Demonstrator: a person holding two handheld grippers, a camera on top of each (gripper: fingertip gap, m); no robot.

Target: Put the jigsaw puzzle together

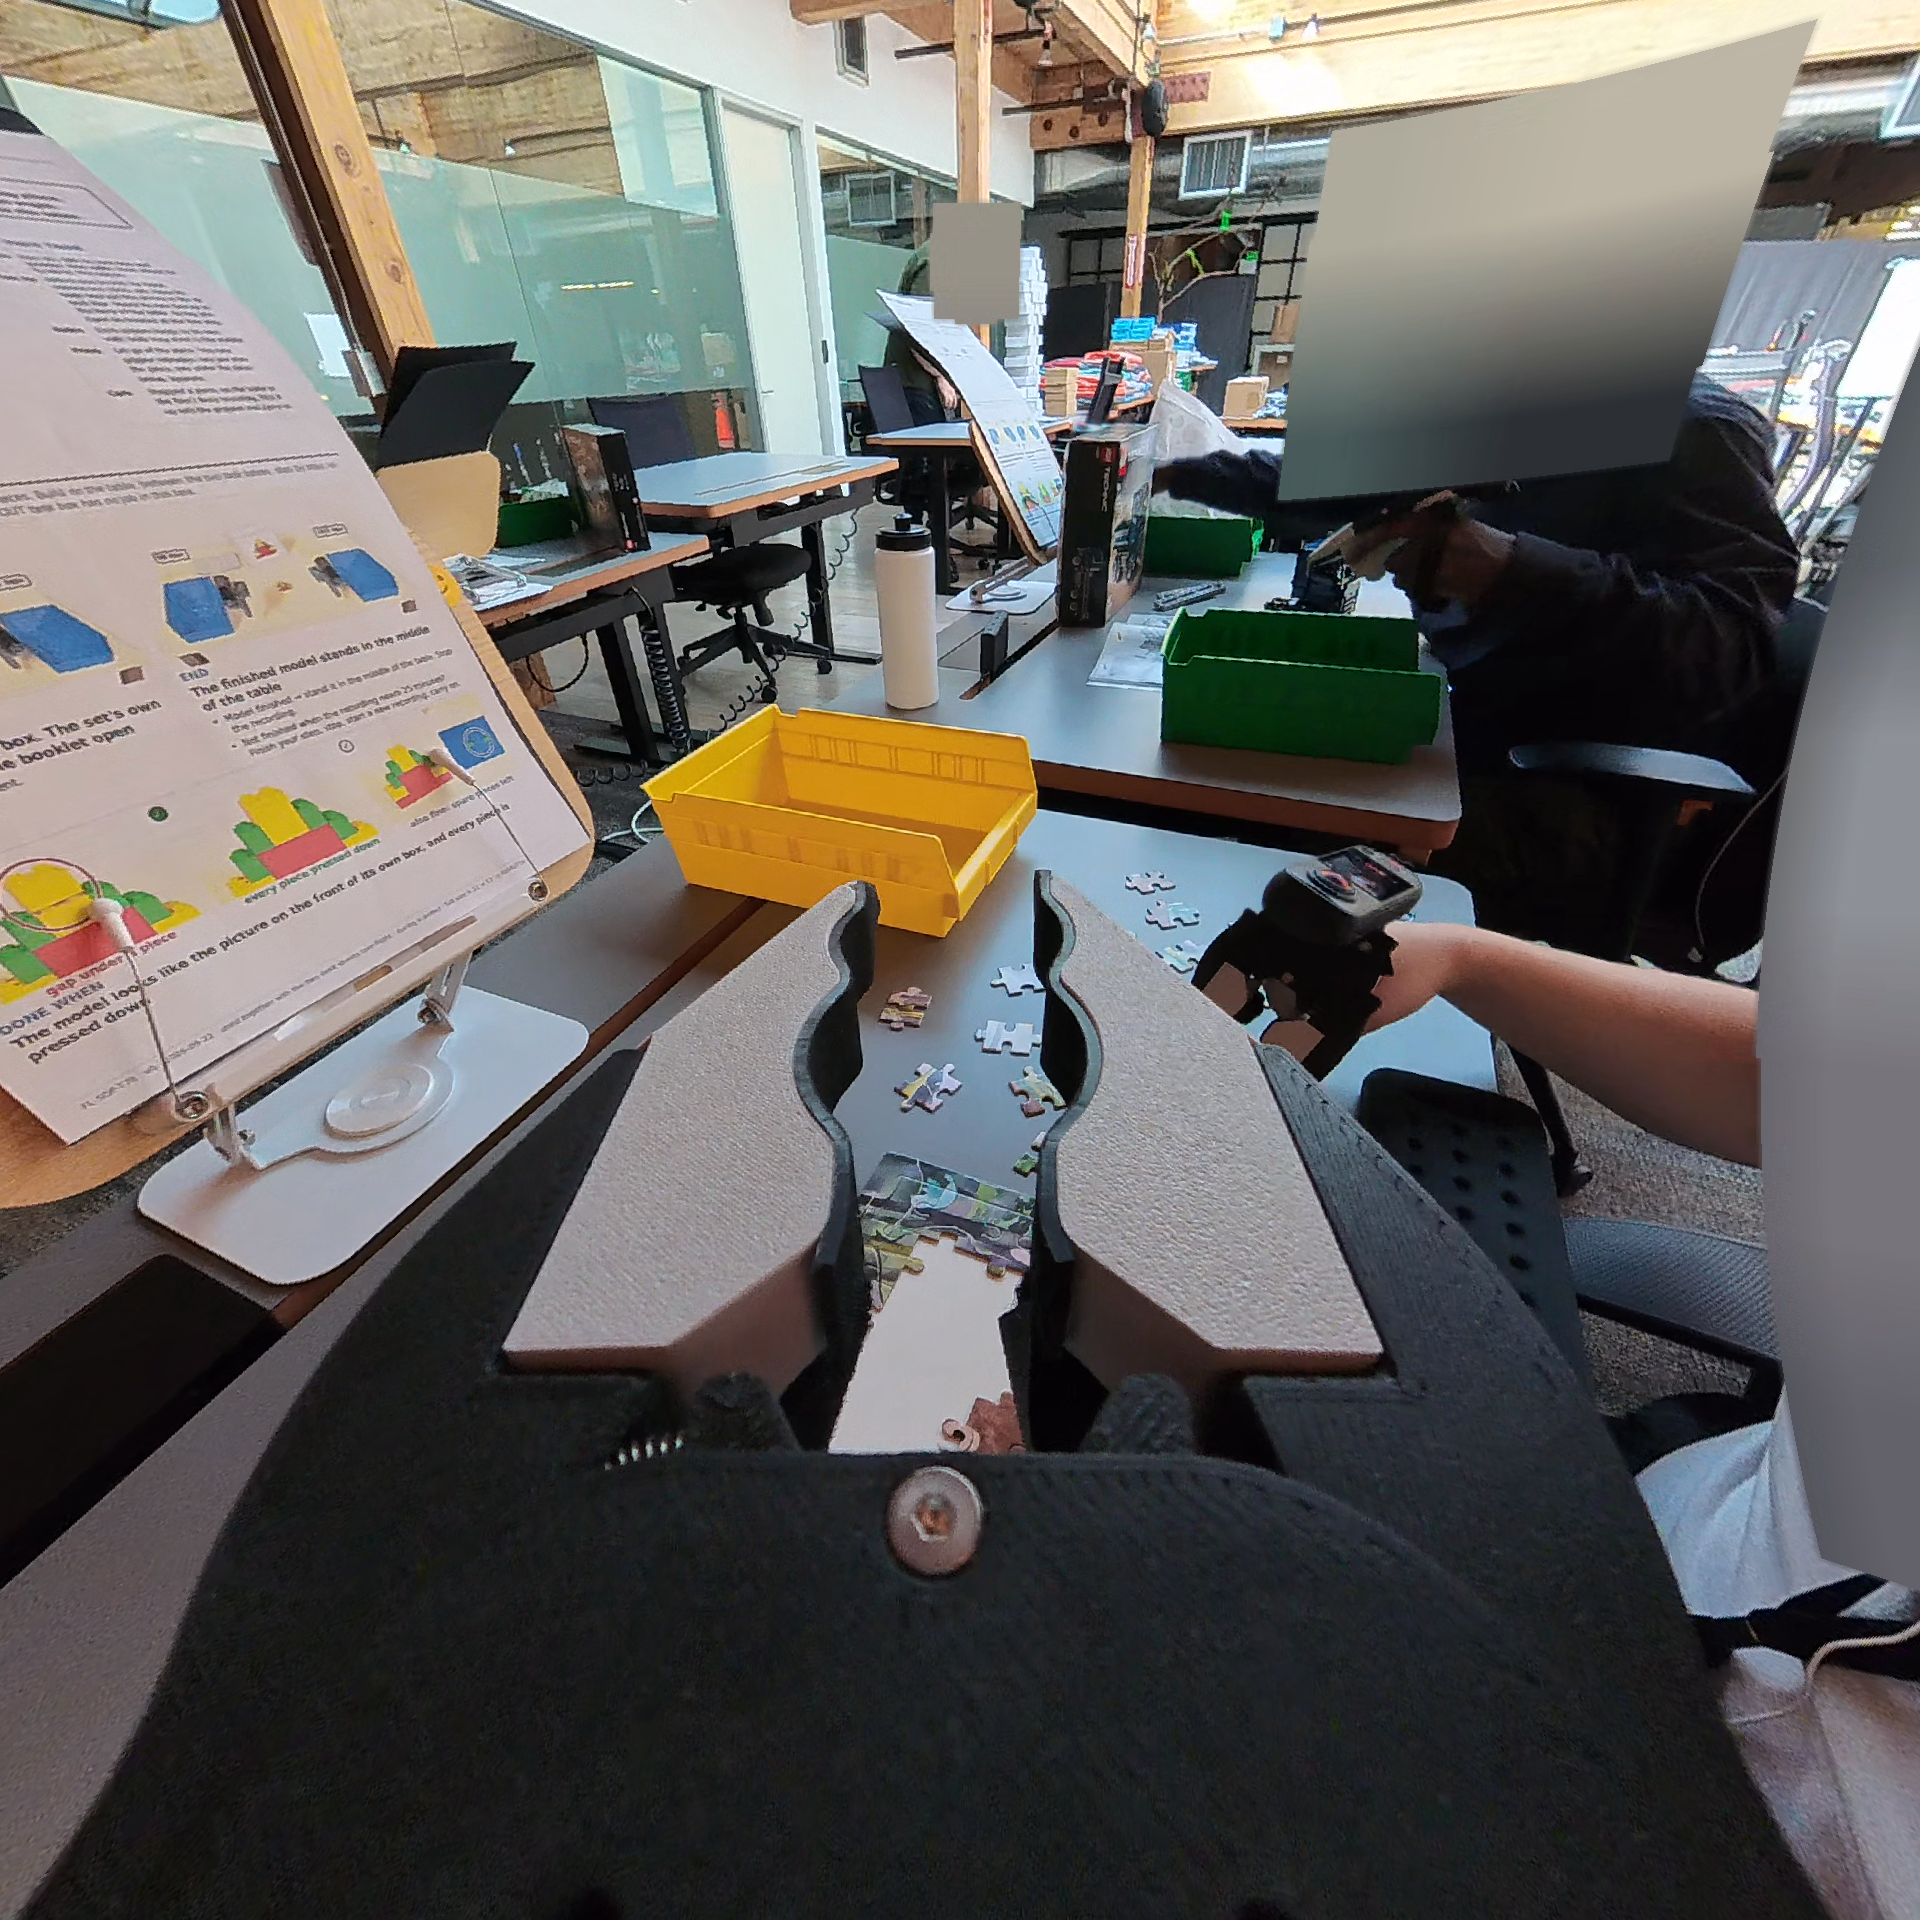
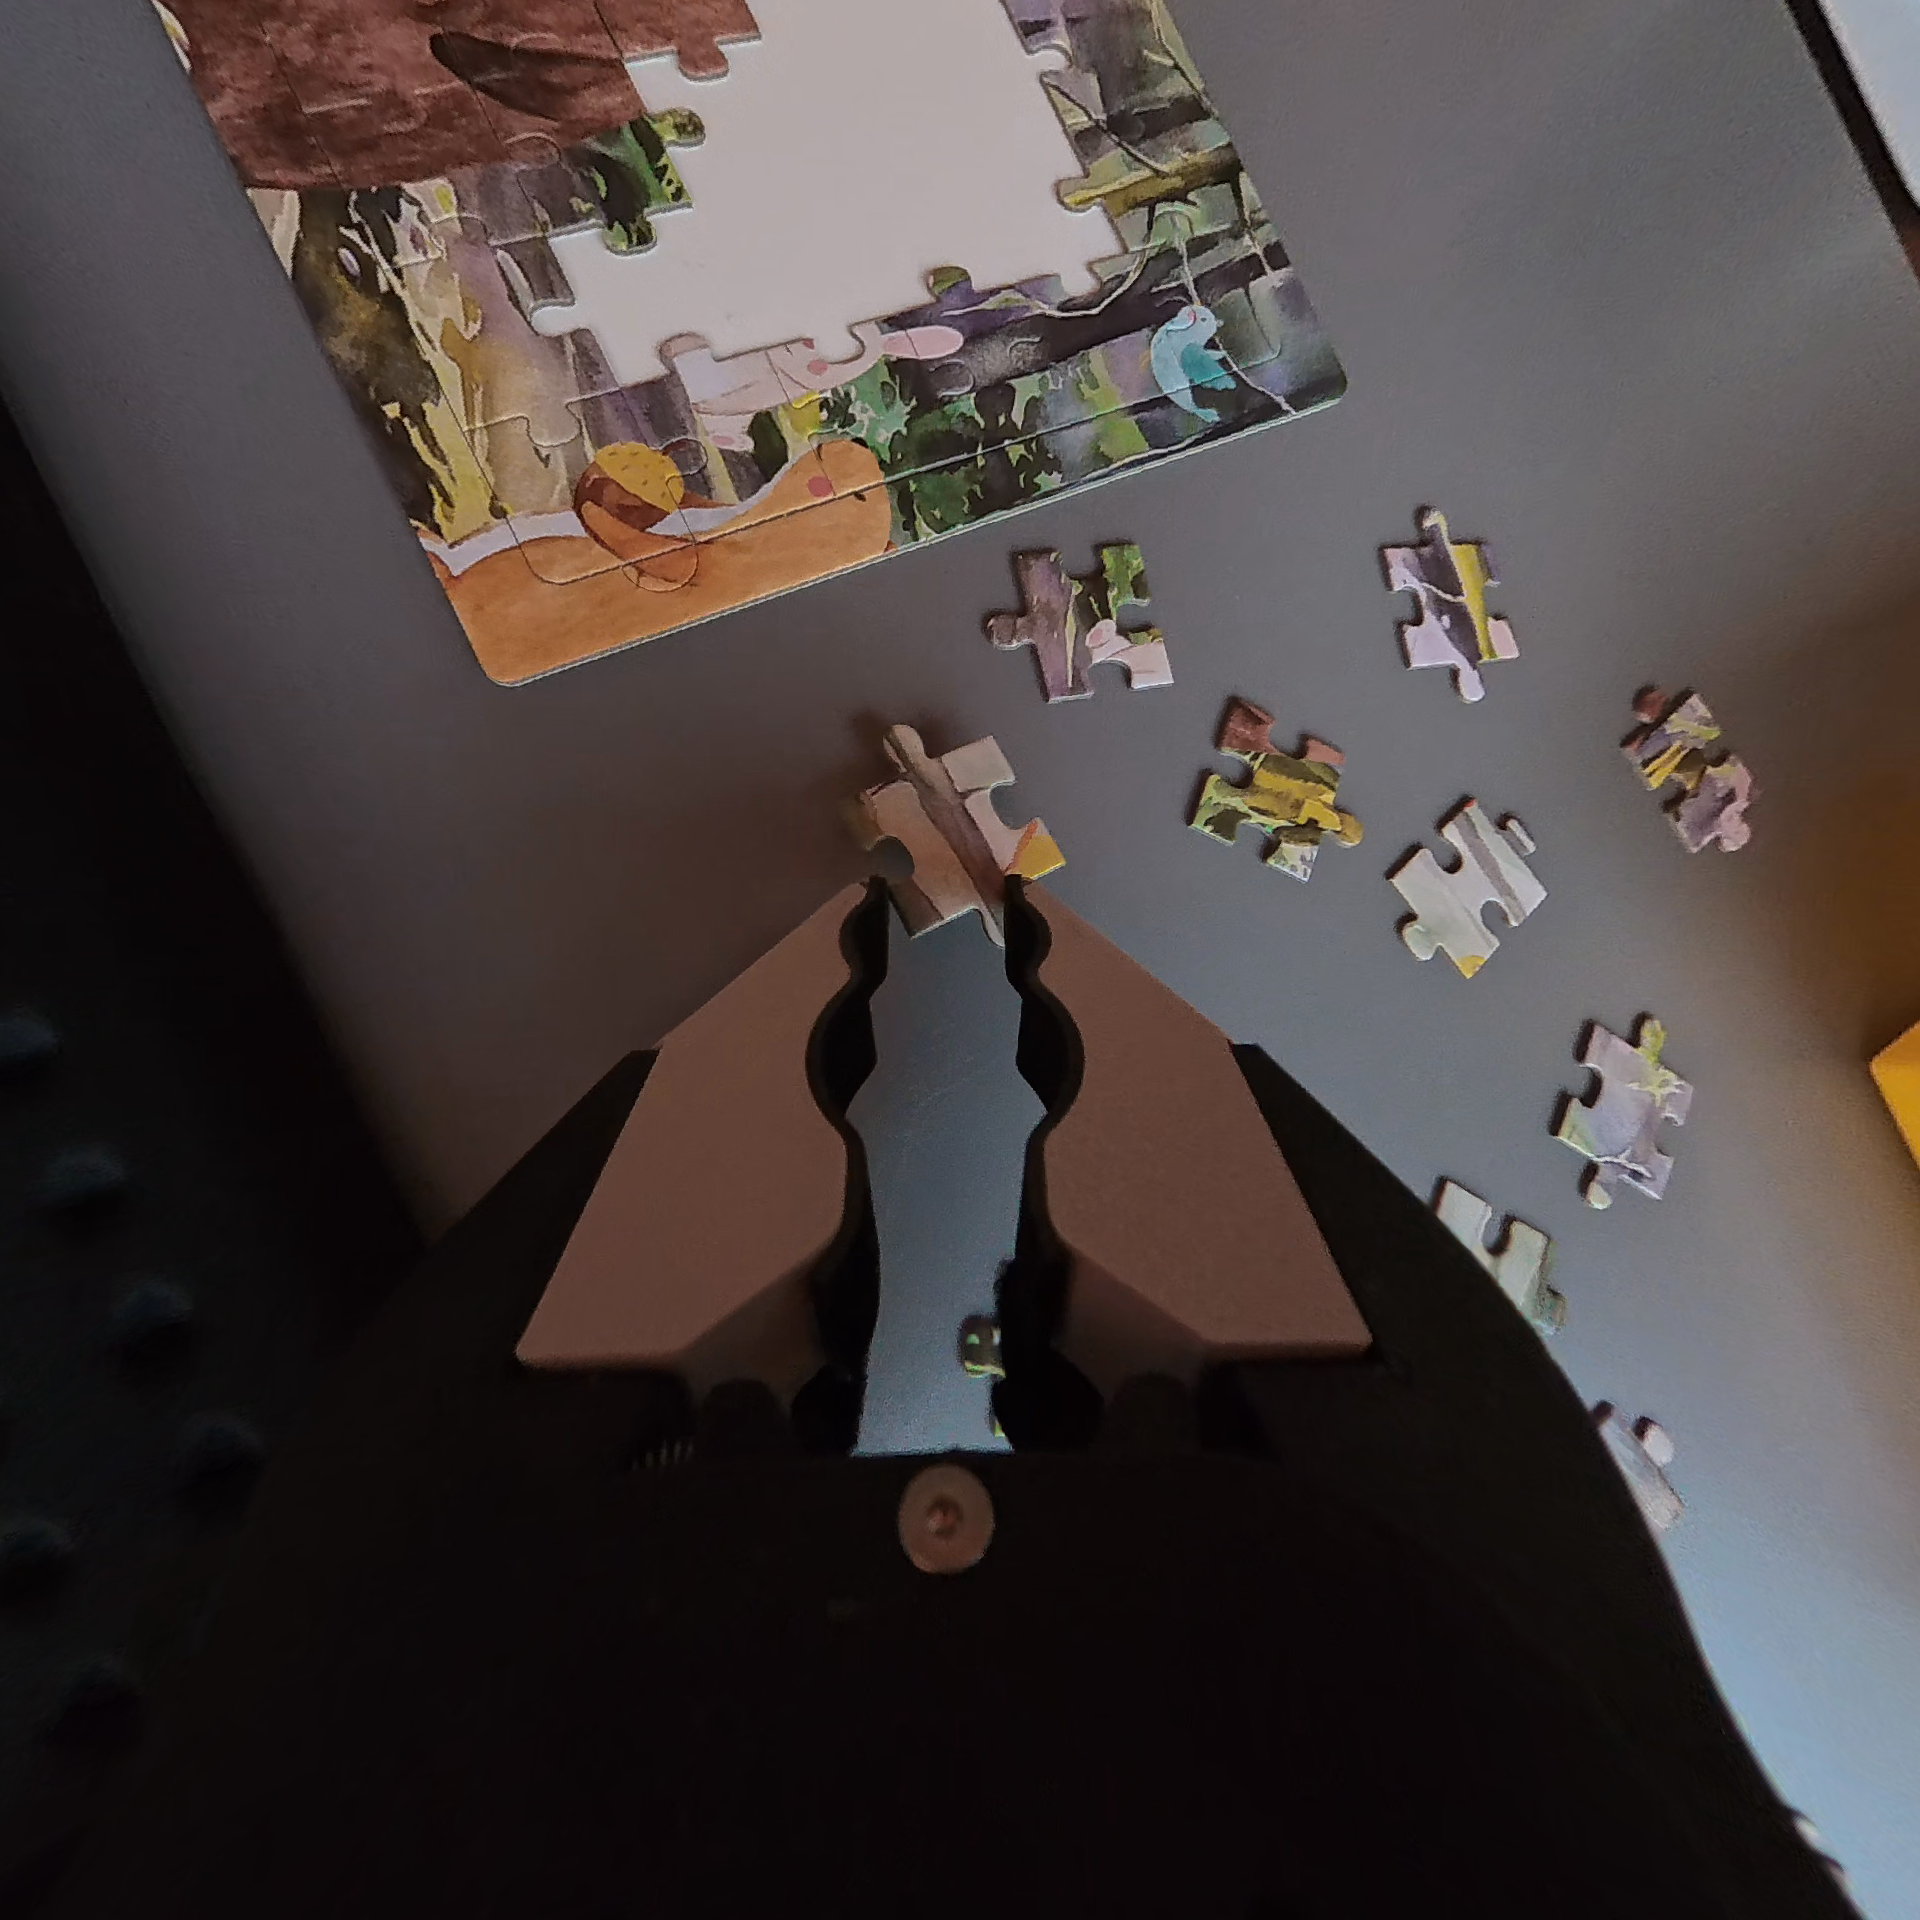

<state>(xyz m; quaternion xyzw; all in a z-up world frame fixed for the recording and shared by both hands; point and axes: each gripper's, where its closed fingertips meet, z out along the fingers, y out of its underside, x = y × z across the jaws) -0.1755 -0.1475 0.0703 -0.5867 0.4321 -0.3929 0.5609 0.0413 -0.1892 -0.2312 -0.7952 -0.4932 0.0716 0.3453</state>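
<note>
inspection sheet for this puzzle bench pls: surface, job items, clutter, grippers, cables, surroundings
Surface: grey table, bare around the puzzle.
Job's things: puzzle part-built, border mostly joined, white gap in the middle; loose pieces scattered beside it.
Clutter: empty yellow bin; instruction sheet on a stand.
Grippers: right hand-held gripper pinching one puzzle piece at its tips; left hand-held gripper open, empty, above the puzzle.
Cables: nothing seen on the table.
Surroundings: office desks, green bins, white bottle, a seated person behind.
</note>
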